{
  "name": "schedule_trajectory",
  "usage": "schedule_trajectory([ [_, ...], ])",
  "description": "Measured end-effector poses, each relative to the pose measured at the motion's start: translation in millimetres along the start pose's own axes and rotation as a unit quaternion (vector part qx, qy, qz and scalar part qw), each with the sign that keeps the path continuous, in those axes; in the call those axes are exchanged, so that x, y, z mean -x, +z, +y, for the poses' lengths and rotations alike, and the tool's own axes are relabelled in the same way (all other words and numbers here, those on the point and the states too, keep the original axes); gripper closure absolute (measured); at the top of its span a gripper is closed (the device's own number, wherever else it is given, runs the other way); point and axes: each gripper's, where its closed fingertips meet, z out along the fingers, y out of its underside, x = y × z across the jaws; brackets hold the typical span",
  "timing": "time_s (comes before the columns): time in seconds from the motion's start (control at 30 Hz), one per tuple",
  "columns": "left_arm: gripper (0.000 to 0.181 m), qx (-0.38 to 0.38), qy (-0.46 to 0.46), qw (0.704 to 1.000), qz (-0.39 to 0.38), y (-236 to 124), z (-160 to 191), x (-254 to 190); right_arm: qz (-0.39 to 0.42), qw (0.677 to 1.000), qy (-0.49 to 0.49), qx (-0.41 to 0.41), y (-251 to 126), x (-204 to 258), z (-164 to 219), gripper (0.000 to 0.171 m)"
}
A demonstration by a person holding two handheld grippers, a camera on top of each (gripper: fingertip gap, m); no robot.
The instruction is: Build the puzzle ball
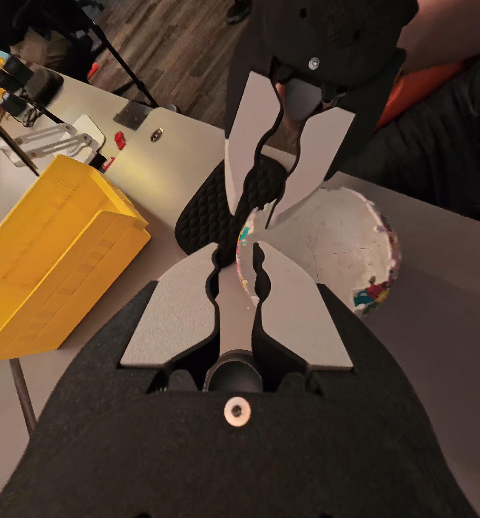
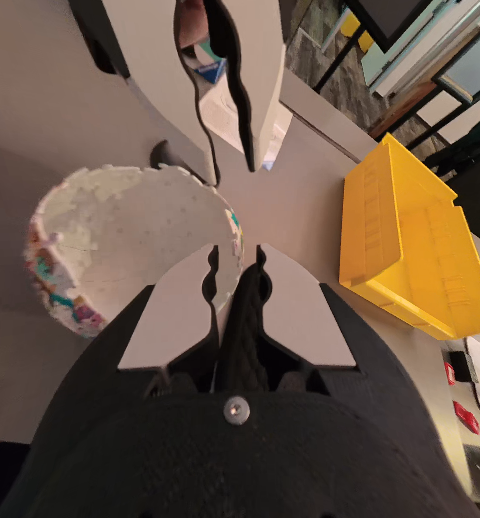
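The half-built puzzle ball (image 1: 339, 246) is an open shell, white inside and colourful outside, lying on the grey table (image 1: 429, 322). My left gripper (image 1: 236, 246) is open. The shell's near rim stands between its fingers, with a clear gap at the left pad. My right gripper (image 1: 251, 215) comes from the opposite side, also open astride the same rim. In the right wrist view the shell (image 2: 135, 238) is at the left, and its rim passes between my right gripper's (image 2: 236, 246) spread fingers without being pressed. The left gripper (image 2: 233, 175) shows open at the top.
A yellow bin (image 1: 59, 252) stands left of the ball, and also shows in the right wrist view (image 2: 401, 252). A black quilted pad (image 1: 205, 218) lies beside the shell. A metal bracket (image 1: 51, 140) and small red parts (image 1: 119, 139) lie farther back. A person's arm (image 1: 443, 42) is at the upper right. My hands' fingertips stand some 5 centimeters from each other.
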Motion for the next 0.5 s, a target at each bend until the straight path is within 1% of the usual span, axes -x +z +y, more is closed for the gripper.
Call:
schedule_trajectory([
  [0.1,0.159,-0.021,-0.001,1.000,-0.009,-16.5,-6.1,0.2,-0.022,0.999,0.007,-0.033,-15.1,6.0,-11.5,0.142],
  [0.3,0.159,-0.054,-0.009,0.995,-0.089,-57.6,-14.1,17.2,-0.045,0.993,0.050,-0.101,-63.1,2.4,-27.3,0.137],
  [0.4,0.159,-0.060,-0.019,0.988,-0.142,-82.5,-19.1,24.8,-0.059,0.986,0.092,-0.123,-79.3,-1.5,-18.2,0.135],
  [0.5,0.159,-0.052,-0.030,0.979,-0.197,-105.1,-23.0,28.8,-0.092,0.983,0.111,-0.118,-82.2,6.3,6.9,0.123],
])
